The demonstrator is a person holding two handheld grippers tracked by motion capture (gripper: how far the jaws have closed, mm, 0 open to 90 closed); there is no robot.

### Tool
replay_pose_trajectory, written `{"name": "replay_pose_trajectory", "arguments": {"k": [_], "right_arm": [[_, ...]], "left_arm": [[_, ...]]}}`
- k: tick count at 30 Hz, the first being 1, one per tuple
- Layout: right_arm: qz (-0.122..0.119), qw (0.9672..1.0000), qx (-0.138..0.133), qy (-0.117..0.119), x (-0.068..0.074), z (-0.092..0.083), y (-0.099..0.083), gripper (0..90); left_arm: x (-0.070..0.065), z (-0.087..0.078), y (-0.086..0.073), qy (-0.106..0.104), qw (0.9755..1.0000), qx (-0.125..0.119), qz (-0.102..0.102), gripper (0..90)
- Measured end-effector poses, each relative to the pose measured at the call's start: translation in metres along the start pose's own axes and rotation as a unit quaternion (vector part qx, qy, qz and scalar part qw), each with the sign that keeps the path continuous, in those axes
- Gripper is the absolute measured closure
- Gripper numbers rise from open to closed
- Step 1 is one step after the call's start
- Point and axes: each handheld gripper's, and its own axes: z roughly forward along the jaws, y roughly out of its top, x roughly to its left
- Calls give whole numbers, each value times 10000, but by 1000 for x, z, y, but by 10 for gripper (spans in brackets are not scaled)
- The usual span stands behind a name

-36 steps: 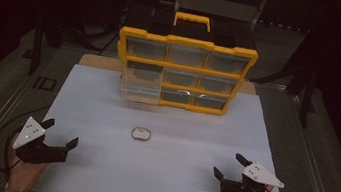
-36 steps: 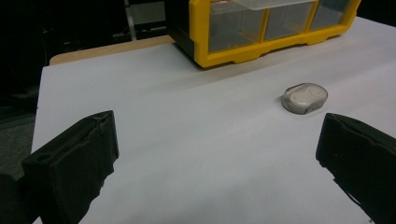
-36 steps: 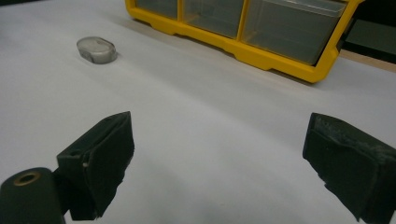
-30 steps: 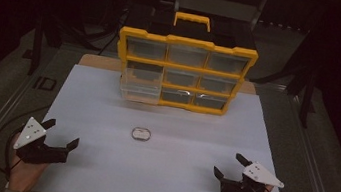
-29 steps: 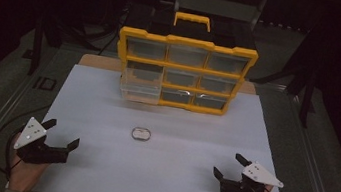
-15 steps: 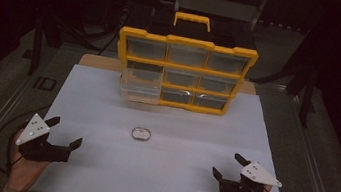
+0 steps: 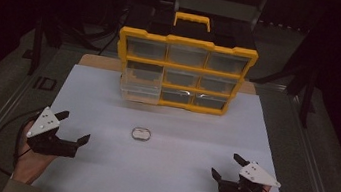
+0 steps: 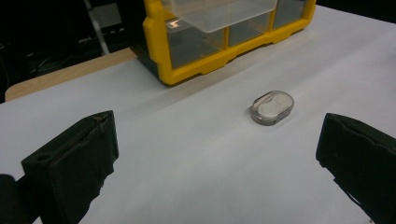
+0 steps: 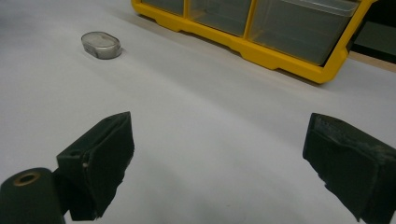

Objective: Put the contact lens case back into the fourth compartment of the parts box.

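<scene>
A small oval clear case [image 7: 141, 134] with something white inside lies on the white sheet [image 7: 161, 185], mid-table. In the left gripper view the case [image 8: 272, 107] lies ahead and right of centre; in the right gripper view the case [image 9: 101, 45] is far off at the upper left. My left gripper [image 7: 73, 125] is open at the sheet's front left, nothing between its jaws. My right gripper [image 7: 226, 165] is open at the front right, also holding nothing. Both are well apart from the case.
A yellow organiser [image 7: 184, 70] with clear drawers and a top handle stands at the back of the sheet. Its lower-left drawer [image 7: 140, 90] is pulled partly out. A wooden board [image 7: 97, 60] lies under it. A cable [image 7: 1, 138] trails off the left gripper.
My left gripper has moved slightly forward and inward. The right gripper has barely shifted. Both stay open; the case has not moved.
</scene>
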Motion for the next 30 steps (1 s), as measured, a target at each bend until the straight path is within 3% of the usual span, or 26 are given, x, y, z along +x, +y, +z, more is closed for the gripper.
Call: {"name": "replay_pose_trajectory", "arguments": {"k": [30], "right_arm": [[4, 10000, -21, -42, -1, -1, 0, 81]], "left_arm": [[-10, 38, 32, -405, 9970, 340, 562, 0]]}}
